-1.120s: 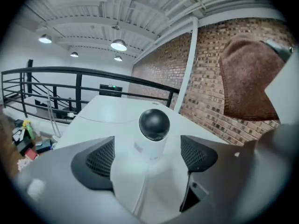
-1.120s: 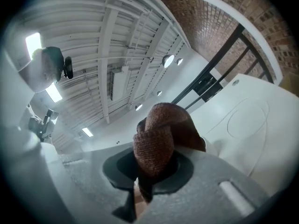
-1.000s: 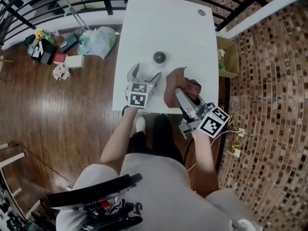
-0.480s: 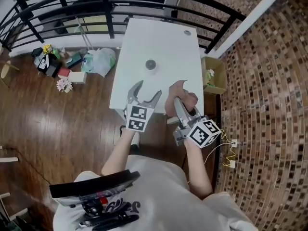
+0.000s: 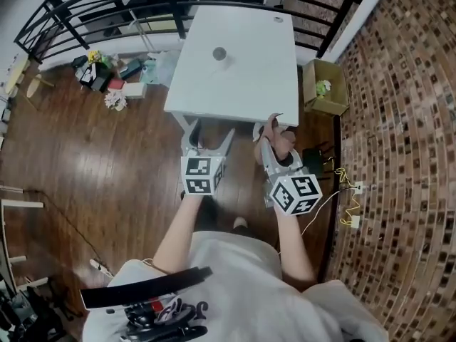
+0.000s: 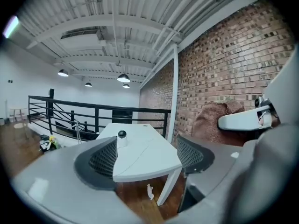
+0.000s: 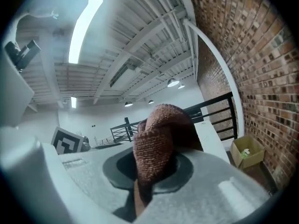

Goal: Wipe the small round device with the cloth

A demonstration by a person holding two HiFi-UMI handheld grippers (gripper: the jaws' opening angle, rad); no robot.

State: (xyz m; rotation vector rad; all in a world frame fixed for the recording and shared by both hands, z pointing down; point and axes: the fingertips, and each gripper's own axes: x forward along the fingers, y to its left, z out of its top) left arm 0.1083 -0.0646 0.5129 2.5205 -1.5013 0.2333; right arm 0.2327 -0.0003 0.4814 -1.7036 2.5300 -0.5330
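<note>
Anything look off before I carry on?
The small round device stands unattended on the white table. The left hand-held gripper, its empty jaws just opened wider, and the right hand-held gripper, pinching the cloth, hang short of the table's edge.

Table's (image 5: 249,84) near half lies open; 1 device (image 5: 219,53) stands far left on it, railing (image 5: 107,6) behind, box (image 5: 324,87) right.
</note>
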